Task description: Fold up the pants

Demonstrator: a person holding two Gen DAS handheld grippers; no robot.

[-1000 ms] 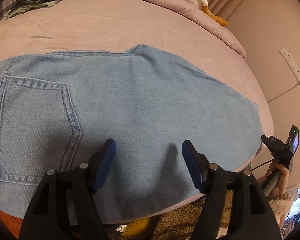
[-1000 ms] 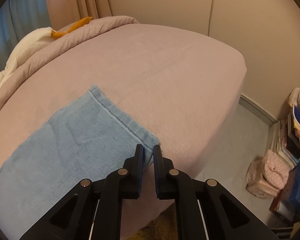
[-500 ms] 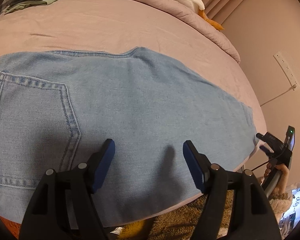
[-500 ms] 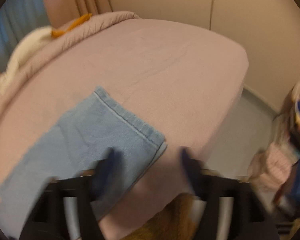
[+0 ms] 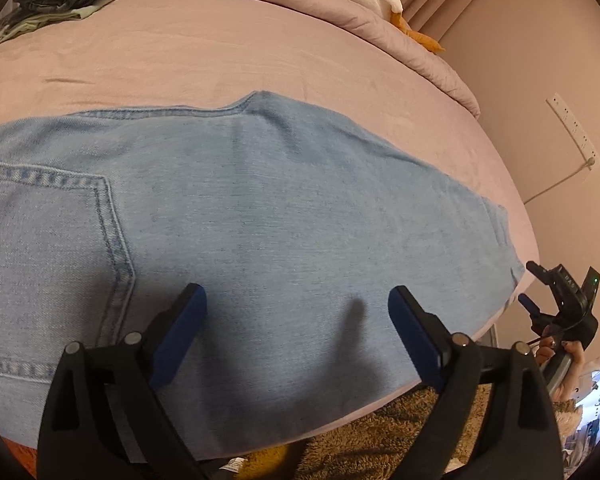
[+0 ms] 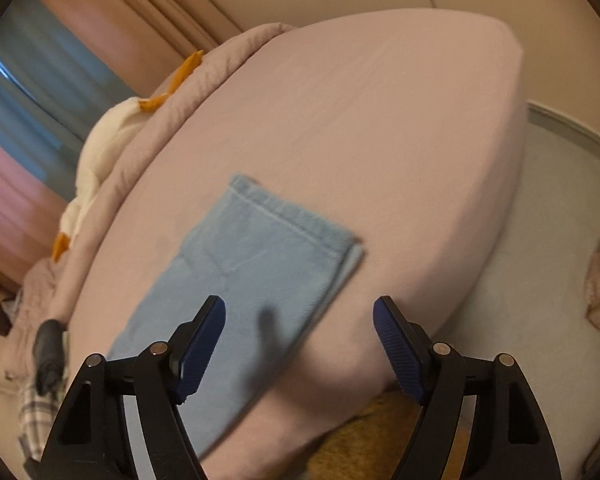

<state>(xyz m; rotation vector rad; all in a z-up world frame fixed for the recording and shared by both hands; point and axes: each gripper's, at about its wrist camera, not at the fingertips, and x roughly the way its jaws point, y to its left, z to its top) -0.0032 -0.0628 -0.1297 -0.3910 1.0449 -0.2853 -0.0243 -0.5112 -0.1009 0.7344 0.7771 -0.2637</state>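
Light-blue jeans [image 5: 284, 216] flat, legs stacked, on bed [image 5: 204, 56]

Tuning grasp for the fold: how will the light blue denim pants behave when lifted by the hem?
The light blue denim pants lie limp on the pink bedsheet, so they probably drape. Stacked hem layers sit offset and may separate.

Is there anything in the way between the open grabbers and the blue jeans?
Nothing visible. The jeans lie flat on the pink bed, and both the left gripper and right gripper hover over them with jaws open.
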